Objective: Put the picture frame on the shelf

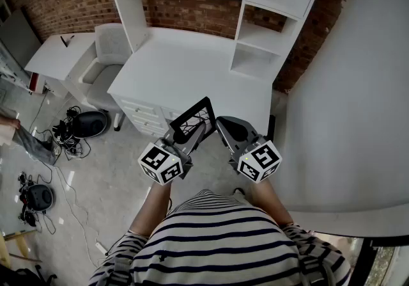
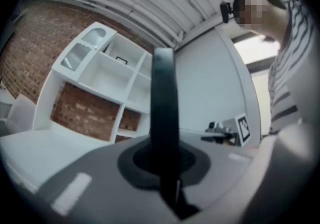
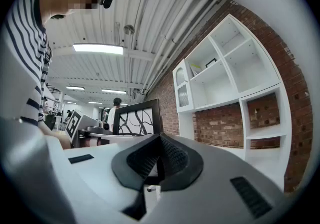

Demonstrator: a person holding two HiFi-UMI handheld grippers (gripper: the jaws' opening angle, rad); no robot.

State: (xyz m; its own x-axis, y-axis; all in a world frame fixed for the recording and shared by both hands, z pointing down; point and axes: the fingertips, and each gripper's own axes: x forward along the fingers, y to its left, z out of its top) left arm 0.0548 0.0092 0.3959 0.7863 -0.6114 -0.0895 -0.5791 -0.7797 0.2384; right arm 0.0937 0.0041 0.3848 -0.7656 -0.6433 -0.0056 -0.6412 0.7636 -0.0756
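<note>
The picture frame (image 1: 193, 118) is black with a line drawing on white, and it stands upright in my left gripper (image 1: 199, 127), which is shut on its lower edge. In the left gripper view the picture frame (image 2: 164, 113) shows edge-on, rising from the closed jaws of the left gripper (image 2: 167, 163). Close beside it on the right, my right gripper (image 1: 223, 126) is shut and holds nothing. In the right gripper view the right gripper (image 3: 159, 160) has its pads together, with the picture frame (image 3: 136, 118) to its left. The white shelf unit (image 1: 268, 29) stands ahead on the desk (image 1: 185, 73).
A grey armchair (image 1: 105, 64) and a small white table (image 1: 57, 54) stand left of the desk. Cables and round black devices (image 1: 86, 123) lie on the floor at the left. A white wall (image 1: 358, 86) runs along the right. The desk's drawers (image 1: 150, 115) face me.
</note>
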